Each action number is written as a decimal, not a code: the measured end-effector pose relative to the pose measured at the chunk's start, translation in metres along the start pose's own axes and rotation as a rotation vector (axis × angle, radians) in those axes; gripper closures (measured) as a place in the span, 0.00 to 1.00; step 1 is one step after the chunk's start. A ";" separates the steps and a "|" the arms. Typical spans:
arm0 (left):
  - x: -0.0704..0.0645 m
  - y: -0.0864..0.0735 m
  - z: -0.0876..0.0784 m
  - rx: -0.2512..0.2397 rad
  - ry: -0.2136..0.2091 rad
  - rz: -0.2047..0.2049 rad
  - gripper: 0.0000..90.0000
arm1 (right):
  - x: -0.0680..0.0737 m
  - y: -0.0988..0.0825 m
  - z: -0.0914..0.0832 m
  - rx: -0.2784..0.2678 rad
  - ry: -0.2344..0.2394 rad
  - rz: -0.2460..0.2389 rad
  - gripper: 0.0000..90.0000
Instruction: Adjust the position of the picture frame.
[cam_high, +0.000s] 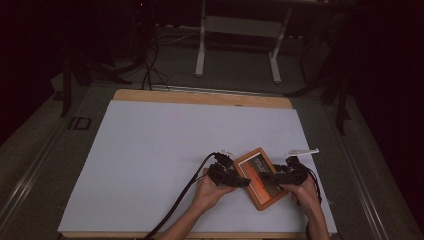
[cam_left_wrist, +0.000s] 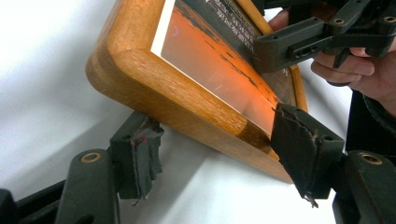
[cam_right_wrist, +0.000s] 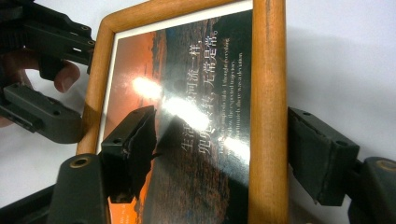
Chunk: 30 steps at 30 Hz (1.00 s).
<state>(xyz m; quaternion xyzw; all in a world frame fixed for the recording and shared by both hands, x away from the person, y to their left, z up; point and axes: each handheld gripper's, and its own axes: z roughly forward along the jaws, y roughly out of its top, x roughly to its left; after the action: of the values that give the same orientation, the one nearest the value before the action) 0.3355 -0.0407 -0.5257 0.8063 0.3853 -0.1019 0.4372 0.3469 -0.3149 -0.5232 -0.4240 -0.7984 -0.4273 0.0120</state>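
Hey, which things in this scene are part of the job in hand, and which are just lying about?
Part of the job:
- wooden picture frame, flat on the white sheet
- left gripper, open across the frame's edge
- right gripper, open across the opposite edge

Just lying about:
- two small pale pieces beyond the frame
- white table legs on the floor behind
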 end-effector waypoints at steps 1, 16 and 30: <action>0.000 0.001 -0.001 -0.002 -0.005 0.000 0.40 | 0.000 0.000 -0.001 -0.001 -0.001 -0.002 0.31; -0.022 0.009 -0.026 -0.067 -0.075 0.056 0.63 | 0.000 -0.003 -0.037 -0.113 0.064 -0.018 0.50; -0.027 0.014 -0.059 -0.132 -0.106 0.099 0.77 | 0.023 0.007 -0.056 -0.218 0.083 -0.114 0.58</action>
<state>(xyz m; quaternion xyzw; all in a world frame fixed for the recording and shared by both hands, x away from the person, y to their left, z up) 0.3168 -0.0131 -0.4683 0.7873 0.3269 -0.0971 0.5137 0.3178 -0.3371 -0.4743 -0.3588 -0.7688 -0.5287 -0.0252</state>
